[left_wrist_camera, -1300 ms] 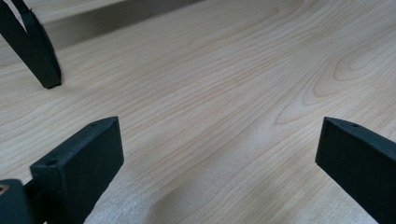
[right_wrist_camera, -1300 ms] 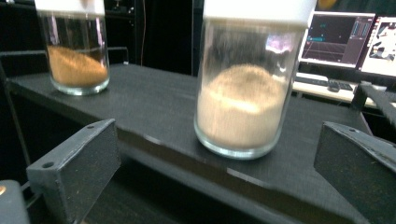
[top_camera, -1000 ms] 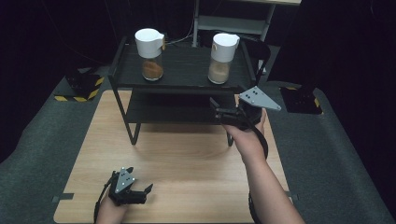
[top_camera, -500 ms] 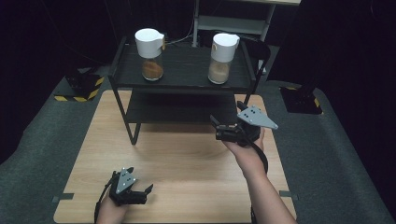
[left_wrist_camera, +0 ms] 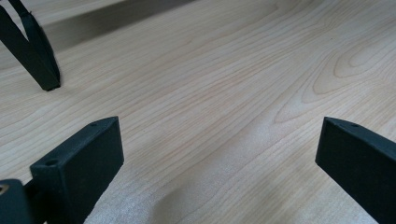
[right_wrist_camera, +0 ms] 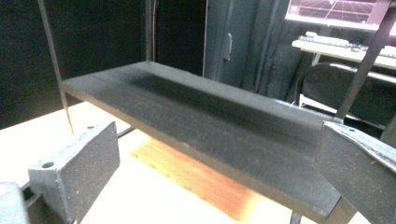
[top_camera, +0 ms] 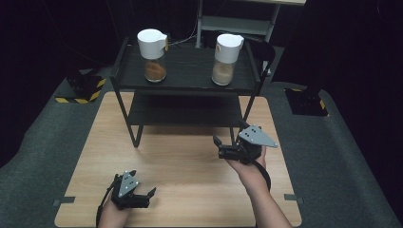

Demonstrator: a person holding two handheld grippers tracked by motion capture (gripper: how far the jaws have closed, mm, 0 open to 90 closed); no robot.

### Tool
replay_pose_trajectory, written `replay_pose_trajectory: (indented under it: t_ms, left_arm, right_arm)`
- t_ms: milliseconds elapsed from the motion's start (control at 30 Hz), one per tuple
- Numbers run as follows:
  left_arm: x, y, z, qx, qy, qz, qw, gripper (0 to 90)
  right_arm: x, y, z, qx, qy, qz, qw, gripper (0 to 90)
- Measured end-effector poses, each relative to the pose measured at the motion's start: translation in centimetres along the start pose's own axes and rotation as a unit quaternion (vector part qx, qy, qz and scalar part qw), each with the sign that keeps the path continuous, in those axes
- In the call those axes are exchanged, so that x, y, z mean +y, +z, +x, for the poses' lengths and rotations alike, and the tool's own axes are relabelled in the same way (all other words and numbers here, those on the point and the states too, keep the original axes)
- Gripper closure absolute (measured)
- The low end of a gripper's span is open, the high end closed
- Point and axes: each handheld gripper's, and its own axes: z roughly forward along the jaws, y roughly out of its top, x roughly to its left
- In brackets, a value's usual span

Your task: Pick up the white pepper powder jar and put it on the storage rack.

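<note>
A black two-tier shelf (top_camera: 185,71) stands at the back of the wooden table (top_camera: 180,166). On its top tier are two white-lidded jars: one with brown powder (top_camera: 153,57) at the left and one with tan powder (top_camera: 225,59) at the right. My right gripper (top_camera: 218,147) hovers in front of the shelf's right legs, open and empty; the right gripper view has its jaws (right_wrist_camera: 219,149) wide apart facing the lower shelf board (right_wrist_camera: 210,121). Low at the table's front left, my left gripper (top_camera: 142,183) is open and empty, and its jaws (left_wrist_camera: 219,140) spread over bare wood.
A shelf leg (left_wrist_camera: 35,56) shows at the upper left of the left gripper view. Grey carpet (top_camera: 47,142) surrounds the table, with black-and-yellow striped blocks (top_camera: 81,90) at the far left. A chair (right_wrist_camera: 327,88) and a desk stand behind the shelf in the right gripper view.
My right gripper has drawn back from the shelf toward the person and dropped lower over the table. The left gripper has stayed in place.
</note>
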Motion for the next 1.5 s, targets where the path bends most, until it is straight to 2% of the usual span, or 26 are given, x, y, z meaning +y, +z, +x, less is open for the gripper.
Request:
replay_pose_trajectory:
  t_ms: [700, 1133, 1300, 1500]
  left_arm:
    - [0.0, 0.0, -0.1, 0.0, 0.002, 0.001, 1.0, 1.2]
    - [0.1, 0.1, -0.2, 0.002, 0.004, 0.004, 1.0, 1.2]
    - [0.2, 0.1, -0.2, 0.002, 0.006, 0.004, 1.0, 1.2]
    - [0.1, 0.1, -0.2, 0.002, 0.005, 0.003, 1.0, 1.2]
  right_arm:
    - [-4.6, -0.8, 0.6, 0.0, 0.005, 0.039, 0.9992, 0.0]
    - [-7.8, -1.1, 0.9, 0.001, 0.012, 0.072, 0.9973, 0.0]
    - [-8.6, -1.1, 1.0, 0.002, 0.005, 0.086, 0.9963, 0.0]
    - [-9.6, -1.3, 0.9, 0.004, 0.008, 0.097, 0.9952, 0.0]
